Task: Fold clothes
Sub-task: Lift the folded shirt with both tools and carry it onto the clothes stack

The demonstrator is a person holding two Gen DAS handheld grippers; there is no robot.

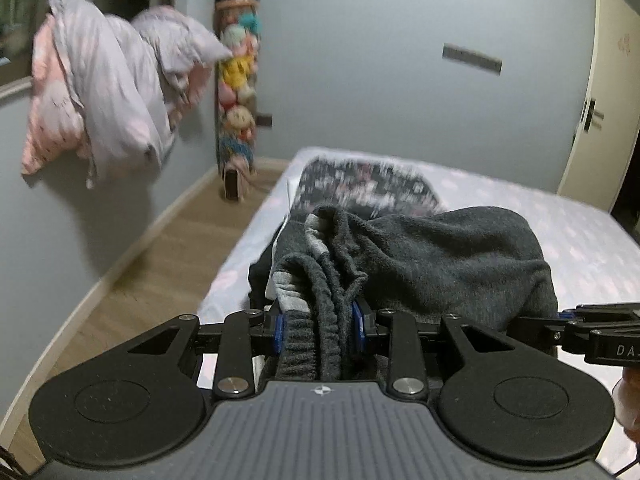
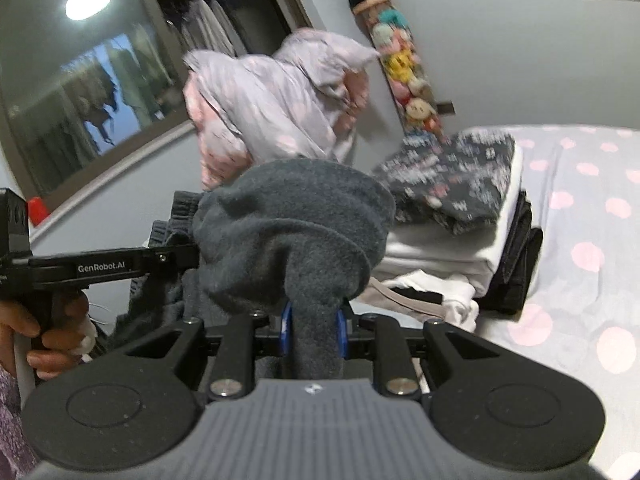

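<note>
Both grippers grasp one dark grey fleece garment (image 1: 452, 256), lifted above the near edge of the bed (image 1: 580, 240). Left gripper (image 1: 319, 330) clenched on the ribbed waistband; right gripper (image 2: 313, 330) clenched on a bunched fold. Likely raised to spread it flat for folding. Cloth thick, fuzzy, crumpled, sagging between them. Folded pile (image 2: 452, 184) lies beyond on the bed.

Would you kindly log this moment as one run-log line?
left gripper: shut on dark grey fleece garment | right gripper: shut on same garment | garment: lifted | folded pile: on bed
</note>
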